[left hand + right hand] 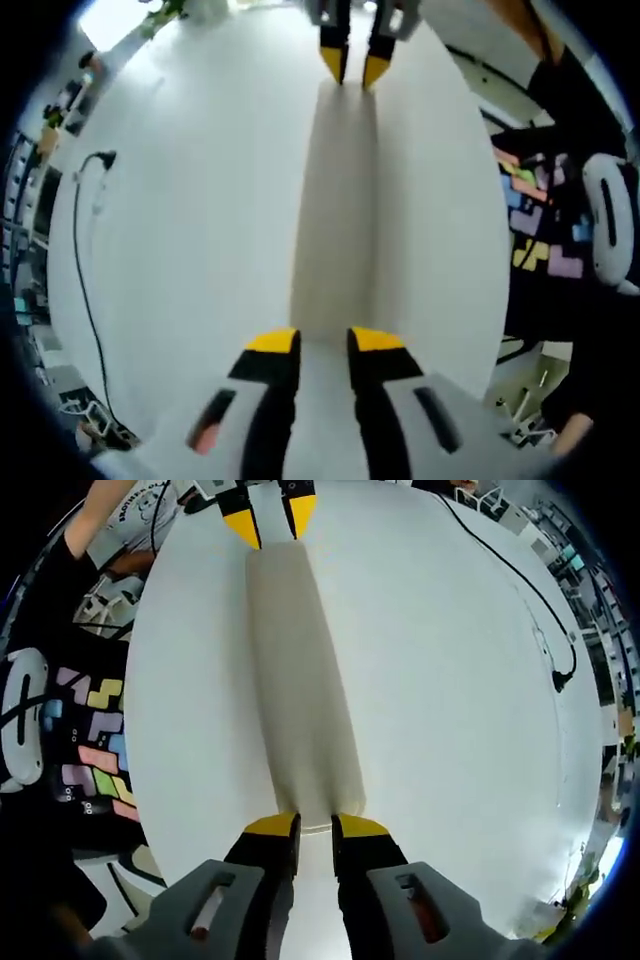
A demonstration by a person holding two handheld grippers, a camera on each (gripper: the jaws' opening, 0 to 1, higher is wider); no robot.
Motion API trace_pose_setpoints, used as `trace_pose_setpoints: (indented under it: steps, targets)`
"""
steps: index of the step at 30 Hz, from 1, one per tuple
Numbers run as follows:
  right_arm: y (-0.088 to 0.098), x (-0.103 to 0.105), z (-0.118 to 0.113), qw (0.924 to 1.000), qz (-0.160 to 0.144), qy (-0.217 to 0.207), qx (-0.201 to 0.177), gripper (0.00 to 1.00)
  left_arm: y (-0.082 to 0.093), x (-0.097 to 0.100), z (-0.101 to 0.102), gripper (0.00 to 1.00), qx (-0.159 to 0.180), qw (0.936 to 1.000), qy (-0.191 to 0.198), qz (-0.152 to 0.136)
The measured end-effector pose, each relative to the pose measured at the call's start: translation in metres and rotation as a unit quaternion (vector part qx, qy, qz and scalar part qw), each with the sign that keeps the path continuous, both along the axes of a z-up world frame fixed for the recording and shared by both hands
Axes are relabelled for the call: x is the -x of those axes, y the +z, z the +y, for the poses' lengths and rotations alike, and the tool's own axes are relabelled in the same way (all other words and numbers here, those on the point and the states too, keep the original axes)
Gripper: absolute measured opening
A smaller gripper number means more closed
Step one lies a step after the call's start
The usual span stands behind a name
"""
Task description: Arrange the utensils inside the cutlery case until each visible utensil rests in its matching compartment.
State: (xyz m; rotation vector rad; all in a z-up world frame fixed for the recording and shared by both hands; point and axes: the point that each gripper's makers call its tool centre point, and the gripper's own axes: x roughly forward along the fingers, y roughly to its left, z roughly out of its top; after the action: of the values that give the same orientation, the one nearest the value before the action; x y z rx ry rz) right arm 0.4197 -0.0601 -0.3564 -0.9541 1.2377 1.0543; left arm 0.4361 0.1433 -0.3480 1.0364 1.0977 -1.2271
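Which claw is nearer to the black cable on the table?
Left. The black cable runs past the left claw's end of the long case; the right claw is at the opposite end.

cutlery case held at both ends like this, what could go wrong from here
1. The cutlery case is long and held only at its two short ends, by the right gripper and the left gripper. If the hands move unevenly, it may twist or slip free.
2. The black cable lies on the white table beside it, so a sideways swing could snag it.
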Motion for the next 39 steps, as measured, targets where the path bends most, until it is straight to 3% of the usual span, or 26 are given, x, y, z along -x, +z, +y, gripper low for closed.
trace_pose_setpoints:
  steps: [30,39]
  targets:
    - [-0.0004,0.0005,0.0004,0.9999,-0.003,0.004,0.009,0.12,-0.0048,0.0013,-0.002,0.2,-0.002,0.9998,-0.017,-0.003]
    - [-0.0013,0.0019,0.0005,0.9996,-0.002,0.005,0.028,0.12,-0.0087,0.0036,-0.0029,0.21,-0.028,0.9992,-0.025,-0.015]
